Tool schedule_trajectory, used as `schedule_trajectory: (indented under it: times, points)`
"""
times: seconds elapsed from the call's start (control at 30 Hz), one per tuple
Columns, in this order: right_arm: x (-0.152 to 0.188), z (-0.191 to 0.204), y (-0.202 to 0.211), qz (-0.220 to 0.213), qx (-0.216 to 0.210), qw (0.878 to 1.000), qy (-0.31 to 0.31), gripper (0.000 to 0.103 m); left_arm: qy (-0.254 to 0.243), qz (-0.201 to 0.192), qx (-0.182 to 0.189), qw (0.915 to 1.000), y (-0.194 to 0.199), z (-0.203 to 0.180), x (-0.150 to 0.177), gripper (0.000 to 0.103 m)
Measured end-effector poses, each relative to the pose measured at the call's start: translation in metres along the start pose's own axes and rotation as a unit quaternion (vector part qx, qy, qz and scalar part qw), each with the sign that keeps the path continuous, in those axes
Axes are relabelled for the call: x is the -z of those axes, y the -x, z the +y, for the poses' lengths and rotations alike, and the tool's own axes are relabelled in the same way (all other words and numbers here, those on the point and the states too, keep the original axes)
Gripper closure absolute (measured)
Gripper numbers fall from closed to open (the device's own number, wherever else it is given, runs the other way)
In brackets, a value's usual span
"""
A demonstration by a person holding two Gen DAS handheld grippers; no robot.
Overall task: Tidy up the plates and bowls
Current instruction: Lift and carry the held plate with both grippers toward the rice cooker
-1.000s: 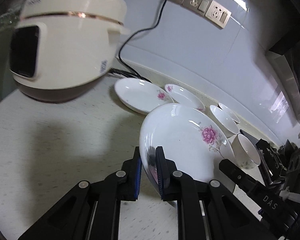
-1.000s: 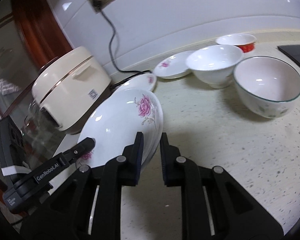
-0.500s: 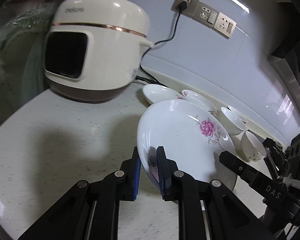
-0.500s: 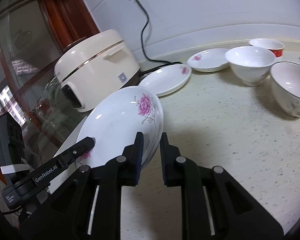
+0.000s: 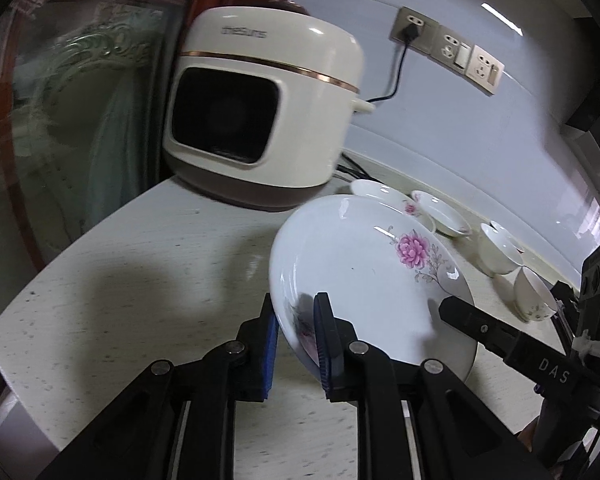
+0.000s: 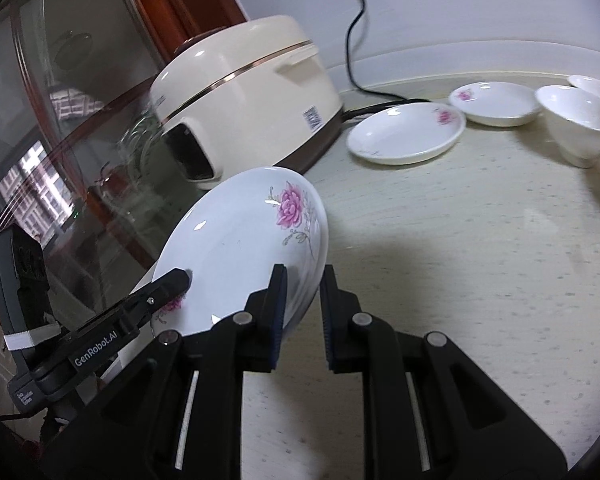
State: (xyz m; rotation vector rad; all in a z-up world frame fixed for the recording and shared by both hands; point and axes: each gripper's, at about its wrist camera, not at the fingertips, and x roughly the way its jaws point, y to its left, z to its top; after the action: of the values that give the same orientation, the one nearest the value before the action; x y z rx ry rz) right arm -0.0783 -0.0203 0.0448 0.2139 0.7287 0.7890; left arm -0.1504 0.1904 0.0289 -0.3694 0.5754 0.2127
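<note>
A large white plate point(image 5: 364, 272) with a pink flower hangs tilted above the speckled counter point(image 5: 140, 280), in front of the rice cooker. My left gripper point(image 5: 296, 312) is shut on its near left rim. My right gripper point(image 6: 302, 280) is shut on the opposite rim of the same plate point(image 6: 240, 248). One right finger point(image 5: 460, 312) shows in the left wrist view, and one left finger point(image 6: 172, 284) in the right wrist view. Two smaller flowered plates point(image 6: 404, 136) point(image 6: 496, 102) and white bowls point(image 6: 580, 120) sit along the back wall.
A cream rice cooker point(image 5: 260, 112) stands at the back left, its black cable point(image 6: 356, 40) running to wall sockets point(image 5: 448, 48). A glass cabinet door with a wooden frame point(image 6: 60, 120) borders the counter's left end. The counter's rounded edge point(image 5: 20, 316) lies near left.
Both grippers carried the big plate leftward along the counter, in front of the rice cooker. The smaller plates and bowls now sit farther off to the right.
</note>
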Motion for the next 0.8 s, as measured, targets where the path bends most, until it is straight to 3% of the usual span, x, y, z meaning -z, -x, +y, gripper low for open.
schedule_trajectory:
  times: [0.8]
  points:
    - [0.003, 0.049, -0.052, 0.068, -0.029, 0.997, 0.038, 0.080, 0.049, 0.013, -0.038, 0.9980, -0.008, 0.072, 0.001, 0.082]
